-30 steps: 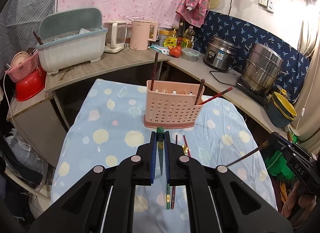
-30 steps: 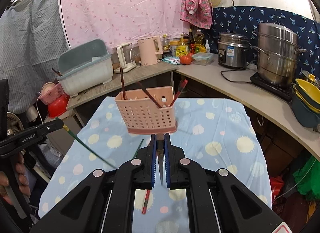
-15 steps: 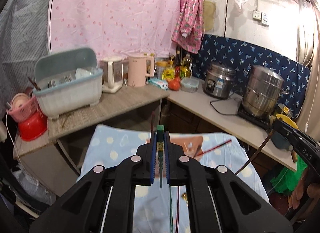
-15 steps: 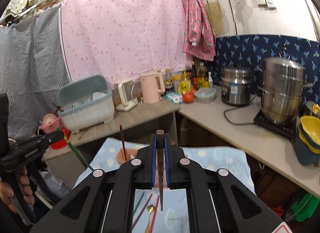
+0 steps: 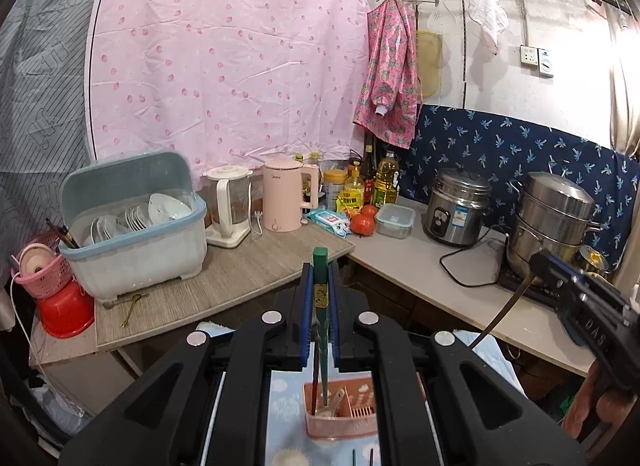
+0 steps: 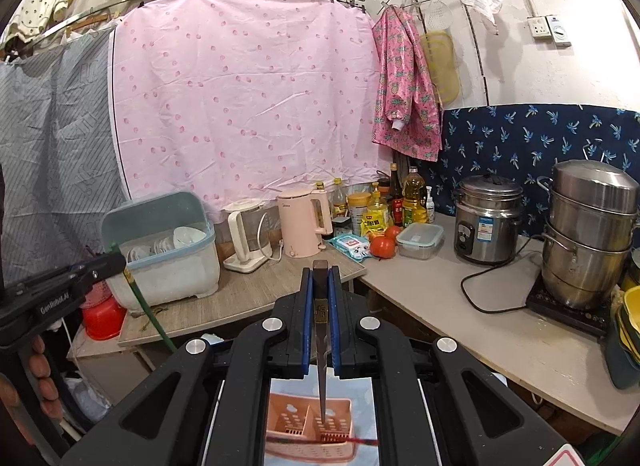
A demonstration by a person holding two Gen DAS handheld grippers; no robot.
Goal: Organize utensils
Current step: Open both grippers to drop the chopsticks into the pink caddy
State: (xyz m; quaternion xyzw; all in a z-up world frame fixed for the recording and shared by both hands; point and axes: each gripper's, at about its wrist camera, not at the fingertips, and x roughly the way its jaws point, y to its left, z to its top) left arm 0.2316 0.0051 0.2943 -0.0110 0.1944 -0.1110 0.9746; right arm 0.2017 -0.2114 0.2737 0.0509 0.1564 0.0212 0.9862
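My left gripper (image 5: pixel 320 306) is shut on a green chopstick (image 5: pixel 320 266) that points down into the pink utensil caddy (image 5: pixel 340 422) below it. My right gripper (image 6: pixel 320 310) is shut on a dark brown chopstick (image 6: pixel 320 330) whose tip hangs over the right compartment of the same caddy (image 6: pixel 310 426). A red chopstick (image 6: pixel 360 441) lies across the caddy's front edge. Each gripper shows in the other's view, the right one (image 5: pixel 576 286) at right and the left one (image 6: pixel 68 286) at left. The caddy stands on a blue spotted cloth (image 5: pixel 288 386).
A wooden counter (image 5: pixel 240 278) behind holds a dish rack (image 5: pixel 132 221), a blender, a pink kettle (image 5: pixel 286 197), bottles and tomatoes. A rice cooker (image 5: pixel 458 205) and a steel steamer pot (image 5: pixel 556 213) stand on the right counter. Two more chopsticks (image 5: pixel 362 458) lie on the cloth.
Both grippers have lifted and tilted up over the caddy, each still holding its chopstick. The caddy has dropped from the middle of both views to the bottom, between the fingers.
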